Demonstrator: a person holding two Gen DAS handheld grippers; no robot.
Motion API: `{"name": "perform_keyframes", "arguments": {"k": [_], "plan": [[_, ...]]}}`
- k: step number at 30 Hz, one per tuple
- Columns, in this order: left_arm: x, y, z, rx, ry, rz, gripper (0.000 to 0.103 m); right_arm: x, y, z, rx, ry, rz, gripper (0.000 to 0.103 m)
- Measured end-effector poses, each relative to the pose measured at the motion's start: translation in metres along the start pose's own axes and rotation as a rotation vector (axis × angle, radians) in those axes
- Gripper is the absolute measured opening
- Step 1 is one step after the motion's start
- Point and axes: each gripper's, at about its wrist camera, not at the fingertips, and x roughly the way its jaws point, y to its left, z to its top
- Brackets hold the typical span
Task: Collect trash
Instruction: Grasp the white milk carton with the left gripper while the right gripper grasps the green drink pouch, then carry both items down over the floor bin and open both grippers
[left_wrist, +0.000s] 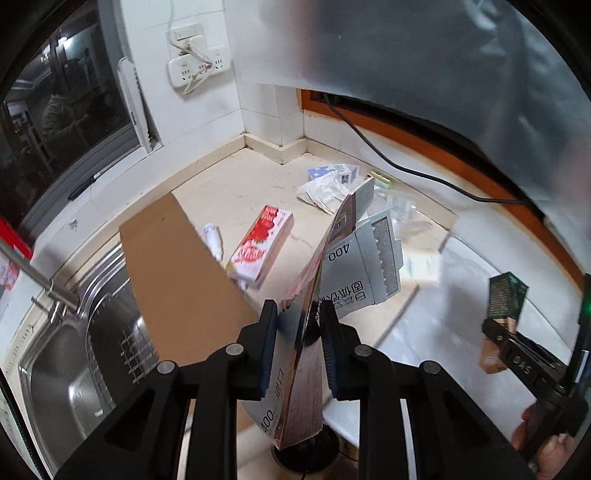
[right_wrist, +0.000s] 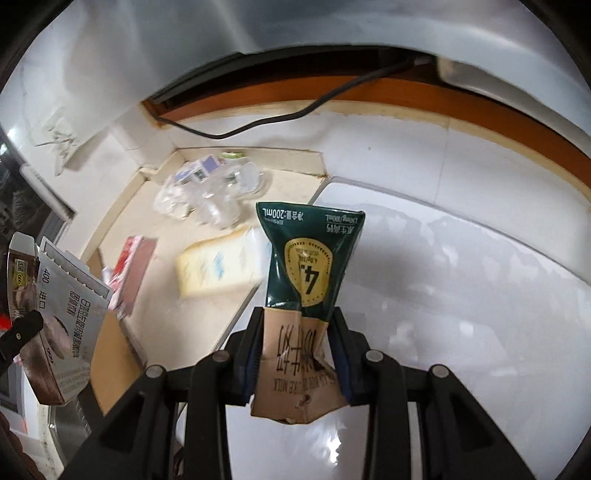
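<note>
Left gripper (left_wrist: 298, 314) clamps flattened box (left_wrist: 354, 258); sink (left_wrist: 74, 354) left view only; right gripper (right_wrist: 298, 325) clamps milk carton (right_wrist: 310, 258).

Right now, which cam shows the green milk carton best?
Right wrist view: the green milk carton fills the centre, crumpled, clamped in the right hand-held gripper, label readable. The left wrist view shows it only small at the right edge, blurred and partly hidden by that gripper.

Bare white surface (right_wrist: 461, 280) is lying open across the right of the right wrist frame. At centre left, crumpled plastic wrappers (right_wrist: 207, 199) and a pale carton (right_wrist: 218, 266) are crowding the beige counter (left_wrist: 236, 192); a brown board (left_wrist: 177, 273) is blocking the sink (left_wrist: 62, 376) at lower left.
</note>
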Motion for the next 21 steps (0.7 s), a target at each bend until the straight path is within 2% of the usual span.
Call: {"name": "perform_keyframes", "arguments": {"k": [11,16,21], "plan": [[-0.113,0.038,-0.086,0.016,-0.067,-0.112,0.021,-0.095,0.028,-0.086,-0.038,-0.040,0.086,0.034],[-0.148,0.056,-0.133,0.027,-0.079,-0.154,0.021,-0.133,0.045,-0.135,-0.069,-0.054,0.108,0.034],[-0.168,0.070,-0.187,0.045,-0.064,-0.168,0.021,-0.152,0.058,-0.184,-0.101,-0.056,0.118,0.034]]}}
